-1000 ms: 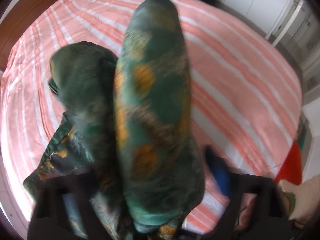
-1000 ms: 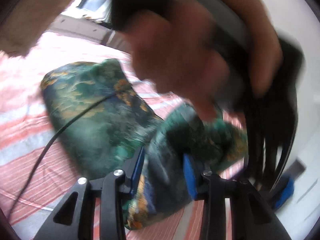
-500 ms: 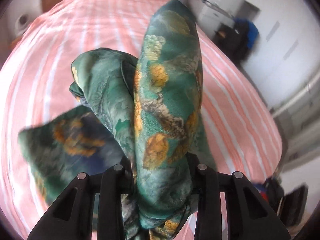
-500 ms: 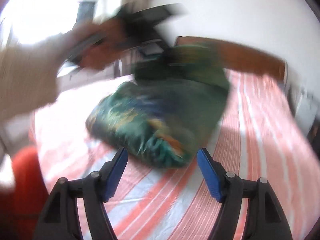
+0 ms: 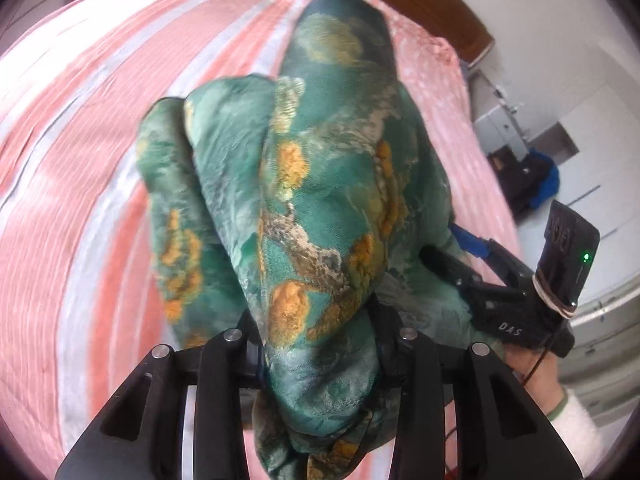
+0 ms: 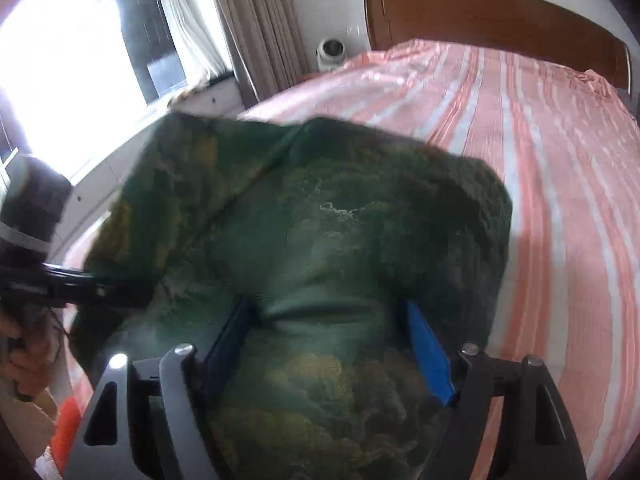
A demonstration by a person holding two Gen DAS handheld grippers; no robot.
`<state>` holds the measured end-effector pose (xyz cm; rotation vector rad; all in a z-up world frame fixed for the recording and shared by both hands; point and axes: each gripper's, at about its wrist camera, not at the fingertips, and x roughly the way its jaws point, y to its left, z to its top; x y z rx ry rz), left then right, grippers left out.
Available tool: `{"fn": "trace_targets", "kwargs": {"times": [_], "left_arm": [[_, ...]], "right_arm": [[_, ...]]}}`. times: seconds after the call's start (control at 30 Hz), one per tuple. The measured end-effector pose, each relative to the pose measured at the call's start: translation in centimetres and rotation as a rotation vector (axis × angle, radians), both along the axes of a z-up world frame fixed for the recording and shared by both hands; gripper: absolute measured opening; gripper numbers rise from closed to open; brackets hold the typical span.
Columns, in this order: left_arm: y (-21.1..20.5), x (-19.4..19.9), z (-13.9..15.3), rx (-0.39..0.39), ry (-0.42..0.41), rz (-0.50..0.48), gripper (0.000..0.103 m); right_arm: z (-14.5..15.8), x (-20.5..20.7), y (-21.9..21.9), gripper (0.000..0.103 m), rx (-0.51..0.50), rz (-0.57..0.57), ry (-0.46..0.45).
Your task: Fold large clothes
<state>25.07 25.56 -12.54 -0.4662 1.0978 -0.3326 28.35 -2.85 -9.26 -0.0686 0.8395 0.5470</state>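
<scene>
A green garment with orange floral print (image 5: 328, 184) hangs bunched over the pink striped bed (image 5: 80, 160). My left gripper (image 5: 316, 336) has a thick fold of it pressed between its fingers, and its jaws are opening a little. In the right wrist view the same garment (image 6: 320, 220) fills the frame and lies between the blue pads (image 6: 428, 356) of my right gripper (image 6: 328, 320); its jaws are wide and still opening. My right gripper (image 5: 468, 252) reaches into the cloth from the right. My left gripper (image 6: 80, 280) shows at the left edge.
The striped bedsheet (image 6: 540, 140) stretches back to a wooden headboard (image 6: 500, 16). A bright window with curtains (image 6: 120, 60) lies to the left. A hand in a white sleeve (image 5: 560, 392) holds the right gripper. White cabinets and a dark pile (image 5: 528, 176) stand beyond the bed.
My right gripper let go of the cloth, opened wide and swung back, so the garment now lies between its pads. My left gripper carried its fold sideways over the bed and rolled.
</scene>
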Motion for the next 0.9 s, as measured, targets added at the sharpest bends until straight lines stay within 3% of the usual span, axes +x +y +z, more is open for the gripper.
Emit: {"fn": "trace_targets", "kwargs": {"times": [0.1,0.17,0.23,0.33,0.43,0.5,0.6,0.73,0.9], "left_arm": [[1.0,-0.2,-1.0,-0.003,0.010,0.006,0.054],[0.8,-0.3,0.3,0.064,-0.008,0.001,0.068],[-0.2,-1.1,2.3,0.145,-0.036,-0.008,0.072],[-0.8,-1.8,5.7,0.247,-0.122,-0.013,0.073],[-2.1,-1.8,9.8,0.317,-0.238,0.018,0.083],[-3.7,-1.4,12.2,0.324,-0.322,0.020,0.092],[-6.0,1.3,13.6,0.333,-0.402,-0.004,0.094],[-6.6,6.2,10.9,0.275,-0.360,0.001,0.095],[-3.6,9.4,1.8,0.225,-0.166,0.092,0.094]], "right_arm": [[-2.2,0.2,2.2,0.084,-0.067,-0.017,0.021],[-2.6,-0.1,2.6,0.085,-0.101,-0.029,0.009],[-2.5,-0.2,2.4,0.085,-0.102,-0.037,0.013],[-2.1,-0.2,2.3,0.085,-0.090,-0.047,0.018],[-2.2,-0.5,2.4,0.085,-0.091,-0.053,0.005],[-2.2,-0.9,2.5,0.086,-0.093,-0.056,-0.013],[-2.3,-1.2,2.4,0.086,-0.086,-0.059,-0.024],[-2.3,-1.5,2.2,0.086,-0.080,-0.059,-0.026],[-2.4,-2.3,1.8,0.086,-0.057,-0.061,-0.033]]}}
